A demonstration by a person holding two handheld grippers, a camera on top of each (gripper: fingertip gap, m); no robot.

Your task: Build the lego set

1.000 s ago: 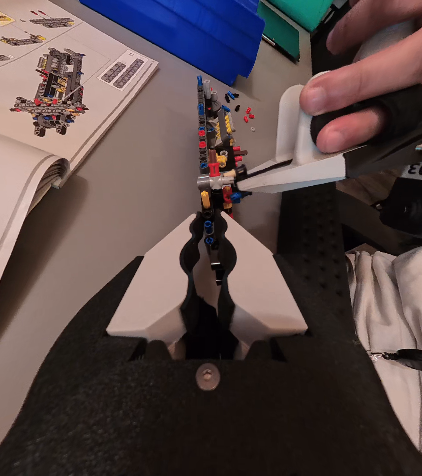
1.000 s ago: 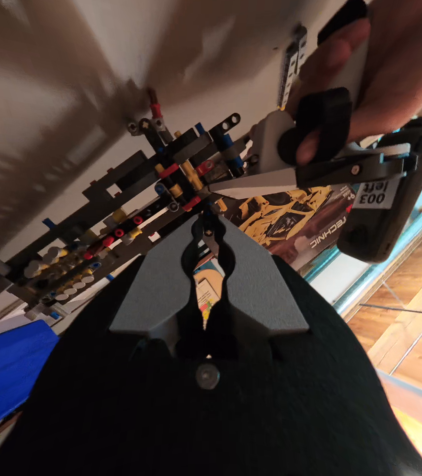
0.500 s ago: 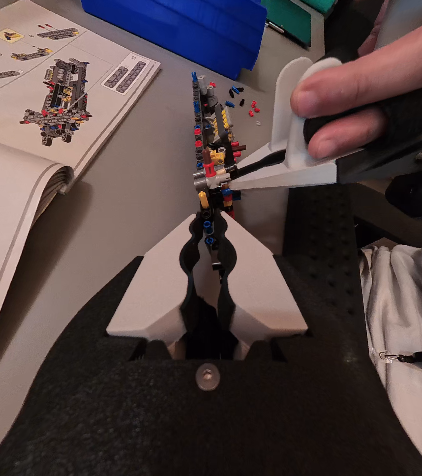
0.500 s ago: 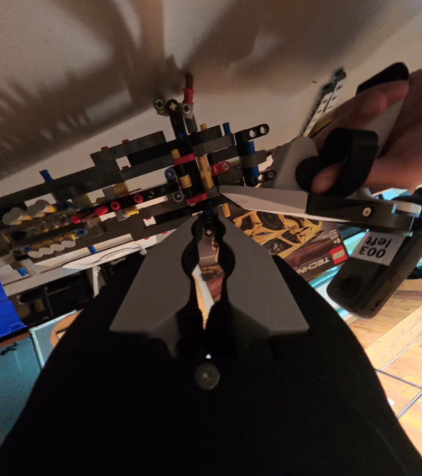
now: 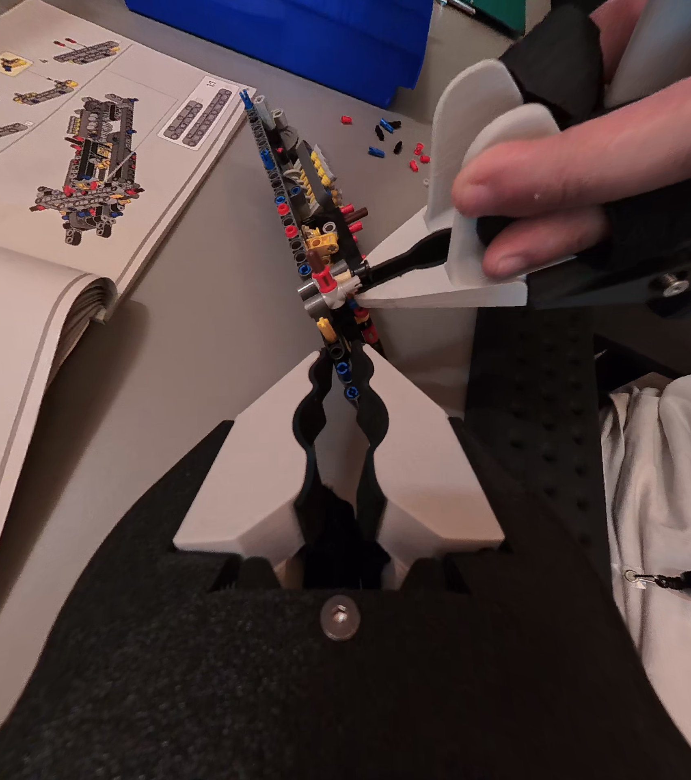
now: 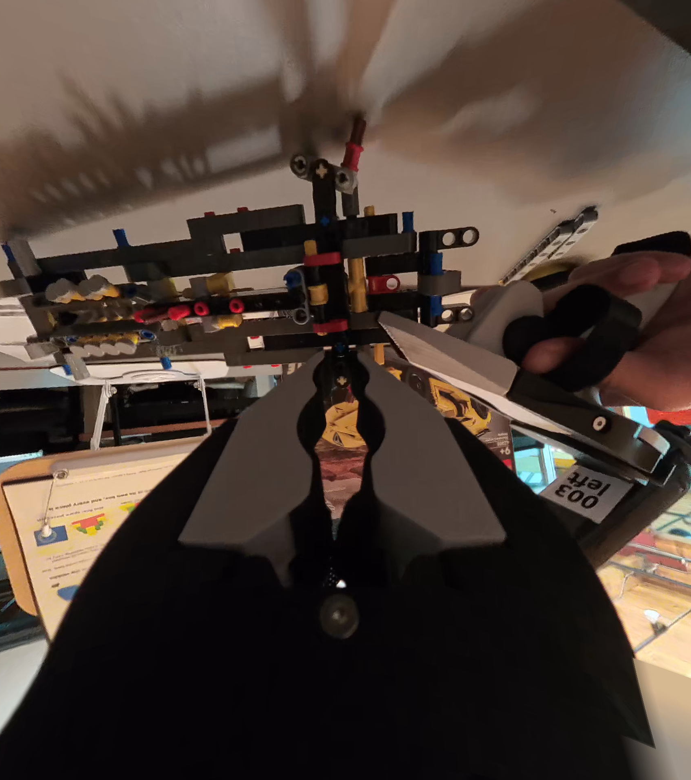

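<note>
The grey table [image 5: 192,320] takes up most of the left wrist view, with the open instruction booklet [image 5: 40,177] spread over its left side and a blue bin [image 5: 293,38] at the back. The long lego chassis [image 5: 306,198] is held on edge above the table, running away from the camera. From the right wrist view the same build shows side-on as a wide dark frame with yellow, red and blue pins, and the yellow car box [image 6: 441,405] sits behind it.

The left gripper [image 5: 341,358] has its 2 fingers closed on the near end of the chassis, pinching a black beam with blue pins. The right gripper [image 5: 358,287] comes in from the right, a hand [image 5: 588,185] squeezing its trigger, and its tips are pinched together on a small black piece right beside the grey connector [image 5: 320,295] with the red pin. Can't tell if that piece is fully seated.

A few loose red, blue and black pins [image 5: 394,139] lie scattered on the table past the build.
</note>
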